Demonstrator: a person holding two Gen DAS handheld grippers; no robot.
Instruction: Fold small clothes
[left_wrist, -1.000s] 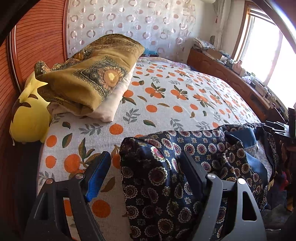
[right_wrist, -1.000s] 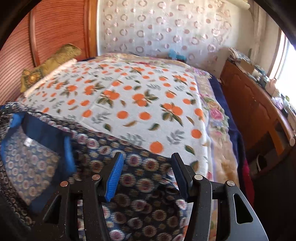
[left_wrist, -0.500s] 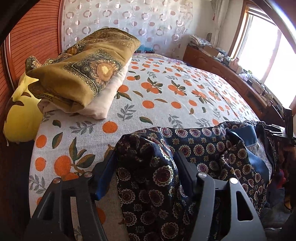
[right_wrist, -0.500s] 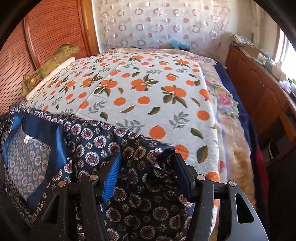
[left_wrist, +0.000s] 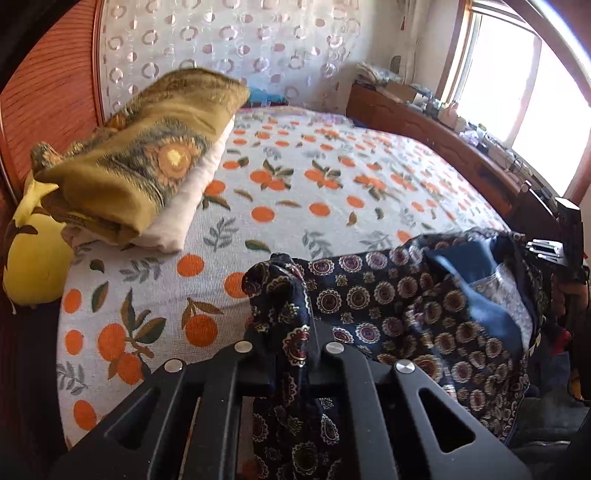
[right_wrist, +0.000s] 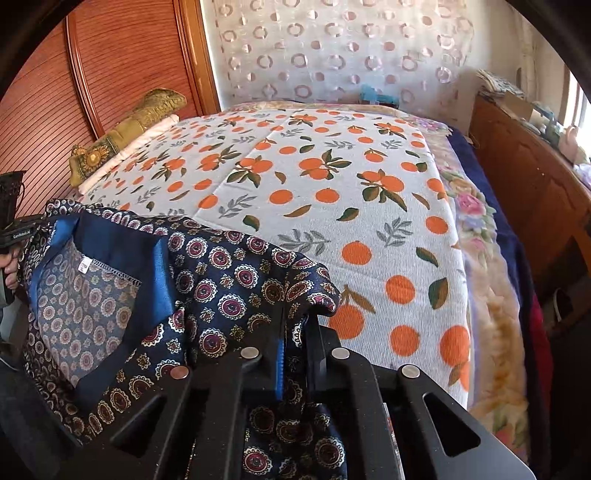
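Left tool (left_wrist: 295, 332): jaws closed down on a bunched corner of the garment (left_wrist: 406, 306), fabric pinched between them and poking up above the tips. Right tool (right_wrist: 295, 332): jaws closing, the opposite corner of the same garment between them, pads already pressing on the cloth.

Garment: small piece in dark navy fabric, printed all over with round medallions in maroon, cream and gold. Inside face shows a plain blue band and a paler reversed print, with a small white label (right_wrist: 84, 266) at the stitched edge. It lies at the near edge of the bed (right_wrist: 369, 229), spread between the two tools, partly drooping off the edge. Bed cover is white with oranges and leaves.

Both tools point down at a slant toward the bed, side by side, one at each end of the garment. Left tool's body and a bit of the hand (right_wrist: 11, 273) holding it show at the left edge of the right wrist view.

Well apart, by the headboard: folded olive blanket (left_wrist: 147, 155) on a white pillow (left_wrist: 184, 206), yellow plush (left_wrist: 33, 258) beside it.
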